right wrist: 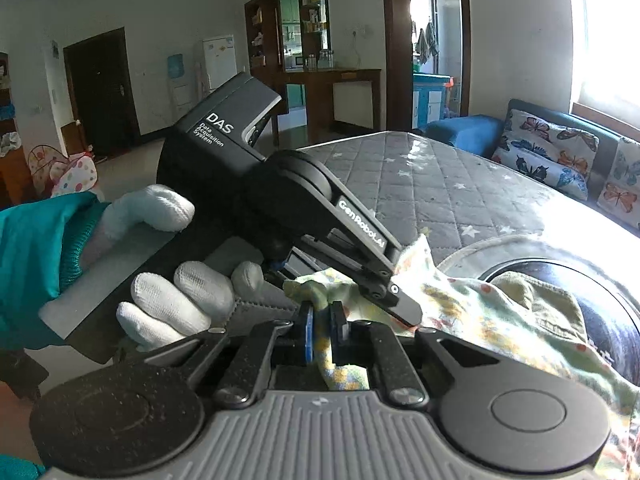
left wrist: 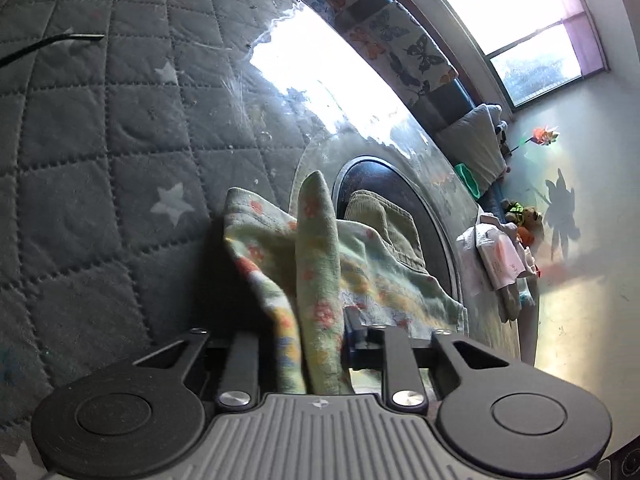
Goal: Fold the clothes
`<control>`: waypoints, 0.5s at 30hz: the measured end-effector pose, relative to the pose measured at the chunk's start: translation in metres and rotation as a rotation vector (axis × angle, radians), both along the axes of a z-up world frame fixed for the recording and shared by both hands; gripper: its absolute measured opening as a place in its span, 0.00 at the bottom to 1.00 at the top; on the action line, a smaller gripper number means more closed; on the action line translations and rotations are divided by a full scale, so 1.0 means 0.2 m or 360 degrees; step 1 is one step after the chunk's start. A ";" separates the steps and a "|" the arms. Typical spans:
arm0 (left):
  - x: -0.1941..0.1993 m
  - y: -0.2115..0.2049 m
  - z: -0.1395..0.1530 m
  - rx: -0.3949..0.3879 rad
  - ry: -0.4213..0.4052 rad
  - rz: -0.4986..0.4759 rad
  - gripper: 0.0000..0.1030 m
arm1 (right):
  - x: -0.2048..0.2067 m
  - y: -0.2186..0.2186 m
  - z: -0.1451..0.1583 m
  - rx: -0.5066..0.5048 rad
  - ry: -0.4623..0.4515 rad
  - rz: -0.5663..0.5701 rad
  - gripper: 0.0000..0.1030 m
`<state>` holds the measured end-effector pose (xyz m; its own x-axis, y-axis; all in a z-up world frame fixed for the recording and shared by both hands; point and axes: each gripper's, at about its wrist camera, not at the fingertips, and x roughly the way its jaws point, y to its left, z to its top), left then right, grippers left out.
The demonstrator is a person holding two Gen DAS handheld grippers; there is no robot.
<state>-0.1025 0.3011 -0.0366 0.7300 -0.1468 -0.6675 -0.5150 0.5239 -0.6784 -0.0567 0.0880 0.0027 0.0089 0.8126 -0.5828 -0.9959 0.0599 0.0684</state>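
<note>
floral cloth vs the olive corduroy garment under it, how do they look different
The pale floral printed cloth carries orange and yellow flowers; the olive ribbed corduroy garment is plain. The floral cloth is lifted, pinched in both grippers, while the corduroy lies slack on the dark round surface. Both are crumpled and unfolded.

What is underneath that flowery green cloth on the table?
A ribbed olive-green garment pokes out from beneath the floral pale-green cloth, and both lie over a dark round plate on the quilted grey star-patterned cover. The rest of the plate and garment is covered.

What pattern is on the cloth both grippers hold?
Pale green cloth with small orange, yellow and blue flowers; clearest in the left wrist view.
</note>
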 end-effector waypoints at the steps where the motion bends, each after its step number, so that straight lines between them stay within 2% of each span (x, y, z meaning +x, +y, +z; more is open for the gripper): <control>1: 0.00 0.00 0.00 0.0002 -0.0001 0.0003 0.19 | 0.01 0.00 0.00 0.0000 0.0010 0.0000 0.07; 5: -0.01 -0.01 0.00 0.0025 0.0001 -0.0003 0.18 | 0.04 -0.02 -0.01 0.0007 0.0045 0.0004 0.10; 9: 0.00 -0.02 0.00 0.0059 0.0004 -0.0012 0.17 | 0.09 -0.09 0.01 0.0025 0.0062 -0.0056 0.23; 12: 0.00 -0.03 0.01 0.0088 0.0006 -0.0022 0.16 | 0.17 -0.17 0.01 0.0033 0.0044 -0.0193 0.27; 15: 0.00 -0.04 0.01 0.0117 0.0008 -0.0030 0.16 | 0.35 -0.27 -0.01 0.0010 0.0036 -0.0431 0.42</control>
<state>-0.1016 0.2925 -0.0345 0.7243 -0.1108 -0.6805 -0.5078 0.5820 -0.6352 0.0128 0.0338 0.0013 0.2133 0.7860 -0.5803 -0.9418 0.3234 0.0919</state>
